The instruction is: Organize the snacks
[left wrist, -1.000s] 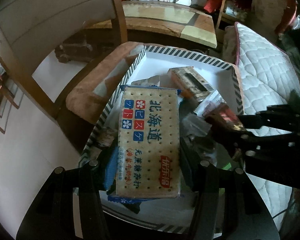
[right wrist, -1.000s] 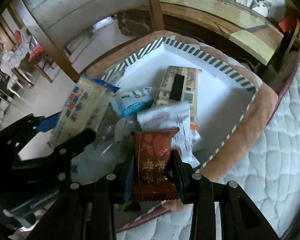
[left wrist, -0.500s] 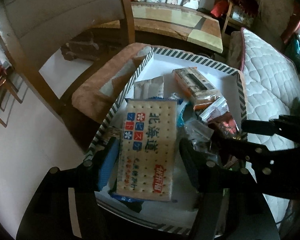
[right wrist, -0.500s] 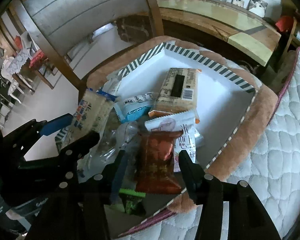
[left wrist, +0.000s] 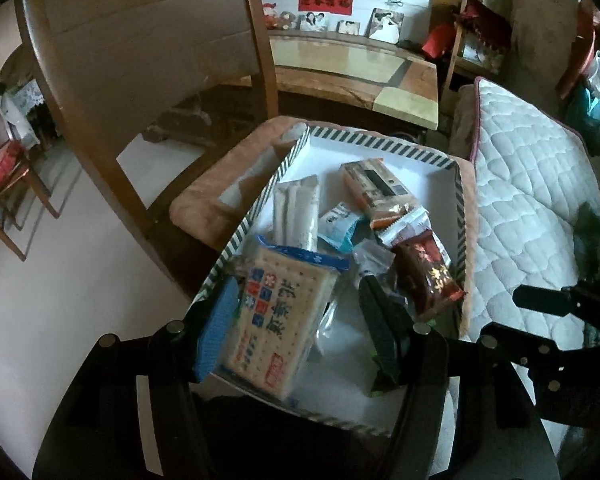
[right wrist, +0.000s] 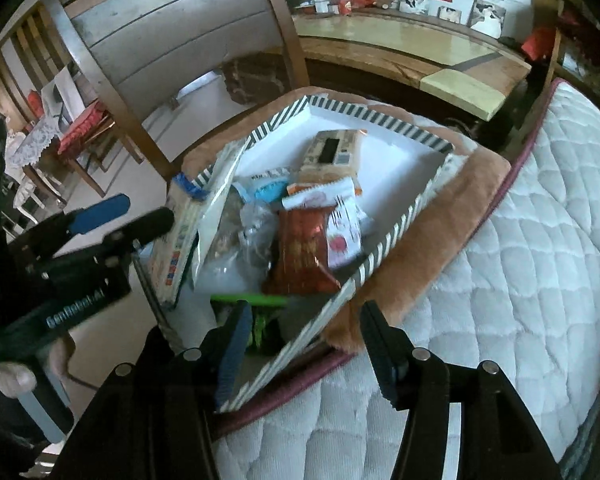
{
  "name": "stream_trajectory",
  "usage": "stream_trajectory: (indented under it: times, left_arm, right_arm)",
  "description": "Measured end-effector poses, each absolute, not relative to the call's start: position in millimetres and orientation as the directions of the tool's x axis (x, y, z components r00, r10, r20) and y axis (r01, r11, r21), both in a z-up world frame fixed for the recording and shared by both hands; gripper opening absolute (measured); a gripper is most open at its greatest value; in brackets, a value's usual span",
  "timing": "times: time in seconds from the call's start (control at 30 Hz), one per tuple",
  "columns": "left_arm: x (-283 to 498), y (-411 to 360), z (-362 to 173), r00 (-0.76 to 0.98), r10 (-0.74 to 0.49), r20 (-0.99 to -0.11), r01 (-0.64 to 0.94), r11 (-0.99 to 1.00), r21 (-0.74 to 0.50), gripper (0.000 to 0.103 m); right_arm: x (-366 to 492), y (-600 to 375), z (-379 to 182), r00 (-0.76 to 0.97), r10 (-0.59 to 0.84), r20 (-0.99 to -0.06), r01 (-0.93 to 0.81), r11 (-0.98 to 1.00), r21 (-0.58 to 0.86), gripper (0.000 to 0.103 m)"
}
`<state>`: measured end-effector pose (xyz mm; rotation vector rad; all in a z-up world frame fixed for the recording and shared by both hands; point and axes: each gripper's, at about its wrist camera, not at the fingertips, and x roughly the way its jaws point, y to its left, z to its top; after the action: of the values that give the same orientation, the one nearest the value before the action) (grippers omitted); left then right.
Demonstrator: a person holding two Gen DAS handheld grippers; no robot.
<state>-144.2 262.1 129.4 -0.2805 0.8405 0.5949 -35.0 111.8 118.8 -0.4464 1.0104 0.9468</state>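
A white tray with a striped rim (left wrist: 380,142) (right wrist: 380,114) holds several snack packs. The beige cracker pack (left wrist: 278,320) (right wrist: 178,240) lies at the tray's near left, between the open fingers of my left gripper (left wrist: 296,320); it leans by the blue pad. The dark red snack pack (left wrist: 426,270) (right wrist: 302,254) lies in the tray's middle. My right gripper (right wrist: 304,340) is open and empty, drawn back over the tray's near rim. An orange-brown pack (left wrist: 376,188) (right wrist: 334,152) lies farther back.
The tray rests on a brown cushion (right wrist: 440,224) beside a white quilted mattress (right wrist: 520,260). A wooden chair (left wrist: 140,60) stands to the left and a wooden table (left wrist: 352,64) behind. A green wrapper (right wrist: 260,308) lies at the tray's near end.
Both grippers opened and drew back. The left one let go of the cracker pack and the right one let go of the red snack pack; both packs now lie in the tray.
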Motion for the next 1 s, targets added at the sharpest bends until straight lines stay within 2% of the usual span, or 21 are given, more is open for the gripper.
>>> stream_trajectory:
  times: [0.37,1.0]
  left_arm:
    - [-151.6,241.4,144.4,0.513,0.420,-0.749,-0.589,0.807,0.049,0.063]
    - [-148.2,210.1,156.5,0.569,0.393,-0.722,-0.526,0.849,0.047,0.063]
  right_arm:
    - [-46.8,93.8,120.8,0.200,0.457,-0.867,-0.836,0.541,0.093,0.056]
    - [-49.7,70.0,127.4,0.220,0.449,-0.866,-0.821,0.565,0.084,0.059]
